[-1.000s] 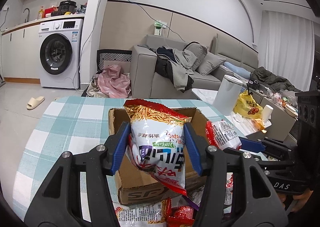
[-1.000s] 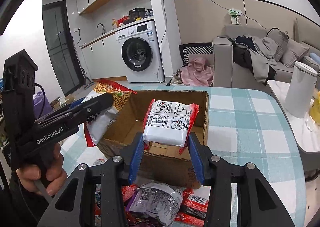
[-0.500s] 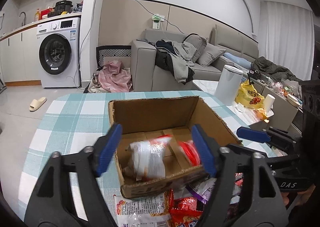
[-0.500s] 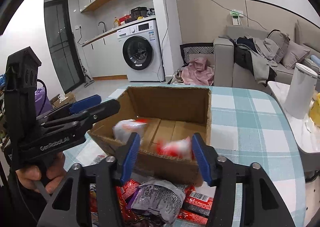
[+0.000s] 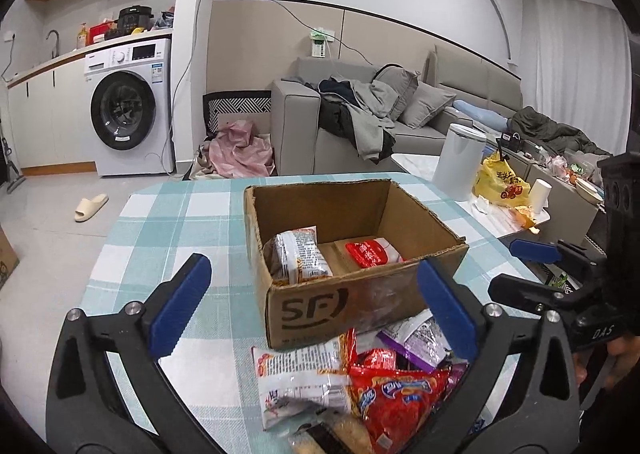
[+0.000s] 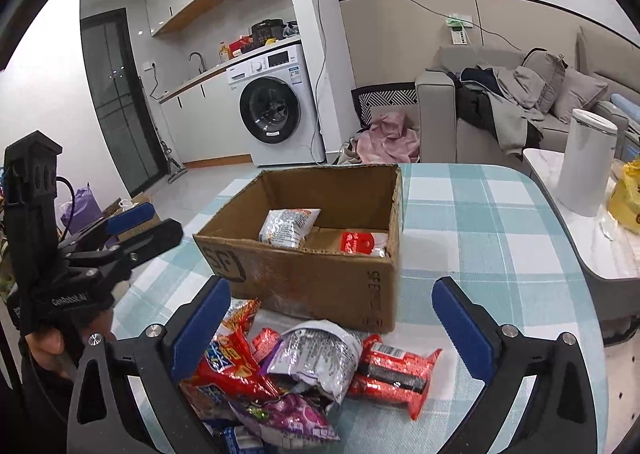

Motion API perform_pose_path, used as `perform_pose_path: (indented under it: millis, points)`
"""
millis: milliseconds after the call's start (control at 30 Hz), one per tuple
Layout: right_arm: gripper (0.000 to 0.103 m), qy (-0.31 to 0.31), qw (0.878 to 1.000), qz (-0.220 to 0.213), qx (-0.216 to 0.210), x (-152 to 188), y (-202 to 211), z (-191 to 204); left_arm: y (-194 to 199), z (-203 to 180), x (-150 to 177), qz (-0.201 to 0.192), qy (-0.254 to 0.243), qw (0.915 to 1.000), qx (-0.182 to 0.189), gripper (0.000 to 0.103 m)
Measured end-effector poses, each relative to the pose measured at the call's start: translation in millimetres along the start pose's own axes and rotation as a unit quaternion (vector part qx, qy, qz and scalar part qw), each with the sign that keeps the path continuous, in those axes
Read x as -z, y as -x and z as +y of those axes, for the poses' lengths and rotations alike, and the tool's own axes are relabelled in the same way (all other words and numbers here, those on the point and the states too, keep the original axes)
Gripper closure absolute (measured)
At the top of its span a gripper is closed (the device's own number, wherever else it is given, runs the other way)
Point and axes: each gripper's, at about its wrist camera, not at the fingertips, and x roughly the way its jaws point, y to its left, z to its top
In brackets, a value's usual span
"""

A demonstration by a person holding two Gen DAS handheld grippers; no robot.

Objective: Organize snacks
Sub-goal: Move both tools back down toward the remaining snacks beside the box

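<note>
An open cardboard box [image 5: 352,302] [image 6: 320,286] stands on the checked table. Inside lie a noodle packet [image 5: 298,256] [image 6: 286,228] on the left and a red-and-white packet [image 5: 372,252] [image 6: 362,244] on the right. A heap of snack packets [image 5: 360,386] [image 6: 296,378] lies in front of the box. My left gripper [image 5: 312,308] is open and empty, above the heap's left side. My right gripper [image 6: 330,320] is open and empty, above the heap. Each gripper shows in the other's view, the right [image 5: 532,262] and the left [image 6: 132,226].
The table has a teal checked cloth [image 5: 160,238] [image 6: 480,238]. A white cylinder bin [image 5: 458,162] [image 6: 584,166] and a yellow bag [image 5: 500,184] stand on a side table at the right. A sofa and washing machine are behind.
Both grippers opened and dropped their packets into the box, then drew back toward the heap in front of it.
</note>
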Motion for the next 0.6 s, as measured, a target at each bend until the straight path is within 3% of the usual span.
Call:
perform_pose_path:
  millis: [300,600]
  points:
    - [0.0,-0.01,1.0,0.017,0.01,14.5,9.3,-10.3,26.8,9.3,17.5,0.01,0.003,0.9999,-0.012,0.001]
    - [0.0,-0.014,0.999,0.037,0.027,20.4,10.1,-22.9,19.2,7.7,33.0,0.033,-0.011,0.9993,-0.014,0.001]
